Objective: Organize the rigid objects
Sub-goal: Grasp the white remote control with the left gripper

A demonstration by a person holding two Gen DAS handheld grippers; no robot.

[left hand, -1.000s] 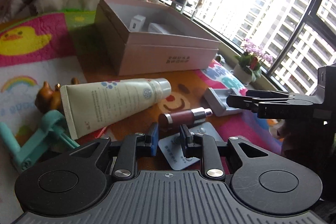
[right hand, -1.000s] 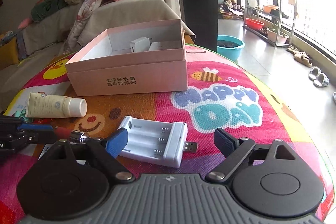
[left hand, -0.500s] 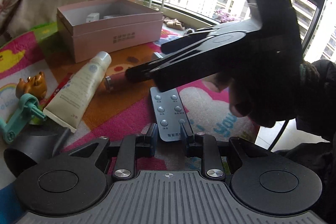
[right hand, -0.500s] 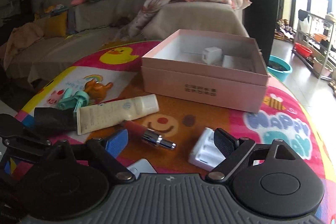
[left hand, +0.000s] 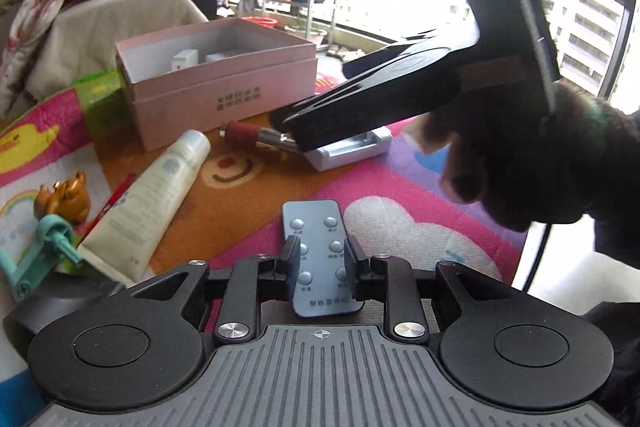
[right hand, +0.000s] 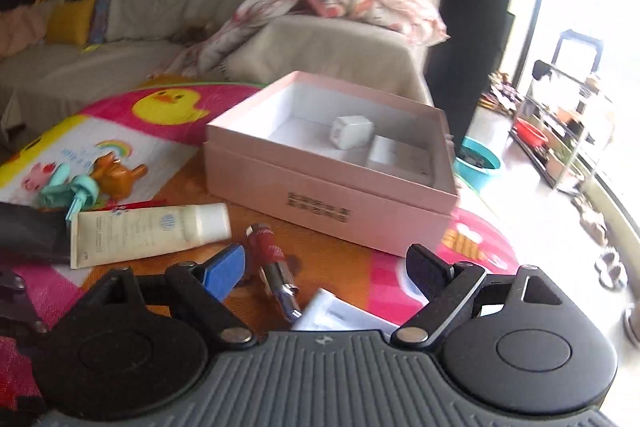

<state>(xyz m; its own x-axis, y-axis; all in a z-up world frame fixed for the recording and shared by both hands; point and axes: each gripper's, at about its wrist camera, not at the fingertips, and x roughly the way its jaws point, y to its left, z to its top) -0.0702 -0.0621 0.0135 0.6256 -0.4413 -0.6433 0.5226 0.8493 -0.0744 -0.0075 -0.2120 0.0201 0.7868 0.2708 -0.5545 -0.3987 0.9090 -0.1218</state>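
My left gripper [left hand: 320, 261] is shut on a small grey-blue remote [left hand: 318, 255], held just above the mat. My right gripper [right hand: 326, 265] is open and empty, hovering over a red lipstick [right hand: 272, 269] and a white battery charger [right hand: 340, 315]. In the left wrist view the right gripper [left hand: 400, 99] reaches across above the lipstick [left hand: 256, 135] and charger [left hand: 352, 147]. An open pink box [right hand: 332, 183] holds two white items [right hand: 352, 131]; it also shows in the left wrist view [left hand: 216, 79].
A cream tube [left hand: 156, 199], a brown bear figure [left hand: 64, 193] and a teal plastic toy [left hand: 40, 247] lie left on the colourful mat [left hand: 400, 211]. A dark cylinder [right hand: 28, 231] lies at the left. A sofa with a blanket [right hand: 328, 7] stands behind.
My left gripper pulled back and turned with the remote in its grip. My right gripper swung left from over the charger to over the lipstick, staying open.
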